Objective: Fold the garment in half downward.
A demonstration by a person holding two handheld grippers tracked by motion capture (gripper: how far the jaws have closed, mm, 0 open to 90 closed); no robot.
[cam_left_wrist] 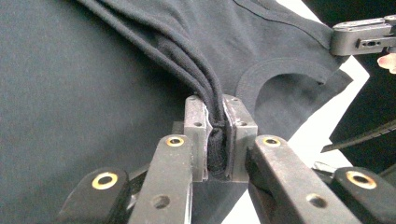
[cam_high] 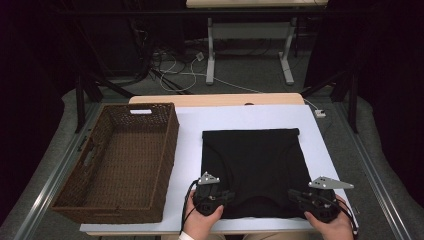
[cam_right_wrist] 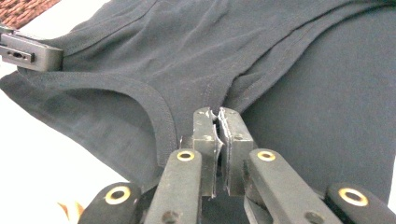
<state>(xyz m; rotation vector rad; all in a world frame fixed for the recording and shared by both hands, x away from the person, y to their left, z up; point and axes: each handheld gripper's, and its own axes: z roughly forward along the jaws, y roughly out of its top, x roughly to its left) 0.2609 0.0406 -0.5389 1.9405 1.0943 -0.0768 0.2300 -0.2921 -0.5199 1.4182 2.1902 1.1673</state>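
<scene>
A black T-shirt (cam_high: 252,165) lies folded on the white tabletop (cam_high: 235,117), its neckline toward the near edge. My left gripper (cam_high: 226,196) holds the near left corner; in the left gripper view its jaws (cam_left_wrist: 215,105) are shut on a bunched fold of the shirt (cam_left_wrist: 93,93). My right gripper (cam_high: 296,195) holds the near right corner; in the right gripper view it (cam_right_wrist: 217,114) is shut on a thin edge of the shirt (cam_right_wrist: 280,93) beside the collar. Each gripper view also shows the other gripper farther off: the right gripper (cam_left_wrist: 364,39) and the left gripper (cam_right_wrist: 28,51).
A brown wicker basket (cam_high: 172,135), nothing inside, stands on the left side of the table next to the shirt; its corner (cam_right_wrist: 23,9) shows in the right gripper view. Beyond the table are cables and the legs of another desk (cam_high: 210,50).
</scene>
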